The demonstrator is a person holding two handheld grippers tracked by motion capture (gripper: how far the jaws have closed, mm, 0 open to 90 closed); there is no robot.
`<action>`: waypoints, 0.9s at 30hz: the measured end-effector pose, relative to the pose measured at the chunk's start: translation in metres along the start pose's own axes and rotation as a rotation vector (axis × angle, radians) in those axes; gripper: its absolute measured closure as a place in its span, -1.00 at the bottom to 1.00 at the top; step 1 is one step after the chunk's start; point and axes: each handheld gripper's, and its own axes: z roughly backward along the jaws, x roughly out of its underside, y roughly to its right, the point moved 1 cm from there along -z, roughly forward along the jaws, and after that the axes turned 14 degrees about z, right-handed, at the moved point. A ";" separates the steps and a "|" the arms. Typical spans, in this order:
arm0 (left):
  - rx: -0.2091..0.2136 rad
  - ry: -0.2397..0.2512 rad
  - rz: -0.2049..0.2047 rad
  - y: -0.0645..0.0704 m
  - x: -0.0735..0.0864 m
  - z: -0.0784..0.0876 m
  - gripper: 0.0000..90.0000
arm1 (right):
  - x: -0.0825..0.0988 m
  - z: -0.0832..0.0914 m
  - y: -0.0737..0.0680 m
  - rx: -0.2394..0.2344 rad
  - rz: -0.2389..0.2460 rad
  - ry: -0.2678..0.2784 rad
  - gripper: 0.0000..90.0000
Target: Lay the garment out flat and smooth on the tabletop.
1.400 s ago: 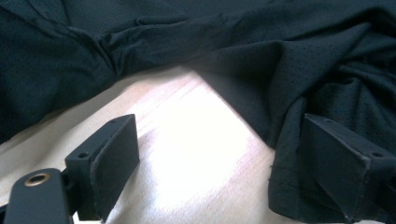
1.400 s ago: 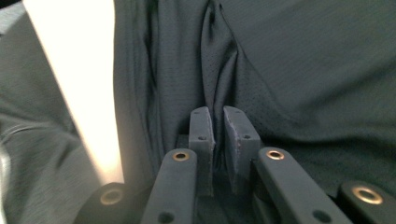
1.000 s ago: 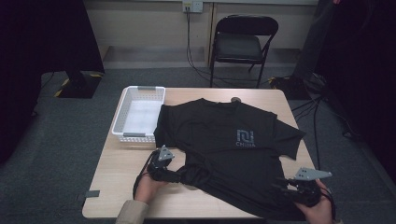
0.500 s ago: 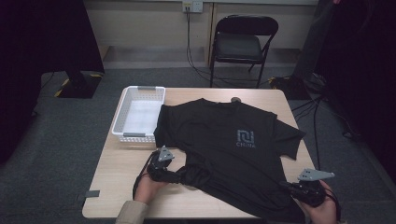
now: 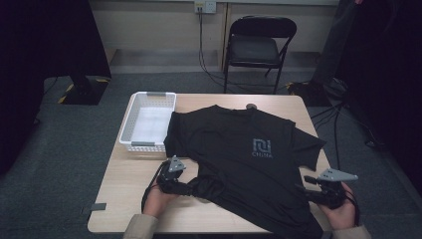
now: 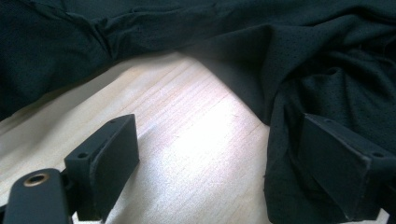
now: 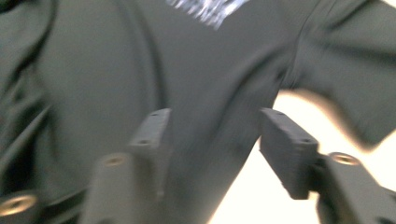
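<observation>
Item: black T-shirt (image 5: 244, 159) with grey chest print, spread front-up across the surface (image 5: 124, 186), collar end toward twelve o'clock, hem bunched and hanging over the six o'clock edge; white basket (image 5: 148, 122) at ten o'clock. Progress, as judged: laid out but unsmoothed, with any folding left to do. Left claw (image 6: 233, 158) stands open, cloth against one jaw; right claw (image 7: 212, 149), jaws just opening, gapes over the hem, gripping nothing.
</observation>
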 end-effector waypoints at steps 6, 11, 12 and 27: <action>0.000 0.000 0.000 0.000 0.000 0.000 -0.72 | -0.029 -0.034 0.023 0.059 0.006 0.006 -0.51; 0.000 0.001 0.002 0.000 0.000 0.000 -0.72 | -0.027 -0.053 0.031 0.059 -0.035 -0.008 -0.60; 0.000 0.001 0.002 0.000 0.000 0.000 -0.72 | -0.026 -0.055 0.030 0.060 -0.033 -0.012 -0.62; -0.020 0.009 -0.035 0.004 -0.001 0.003 -0.66 | -0.021 -0.066 0.028 0.048 -0.034 -0.068 -0.78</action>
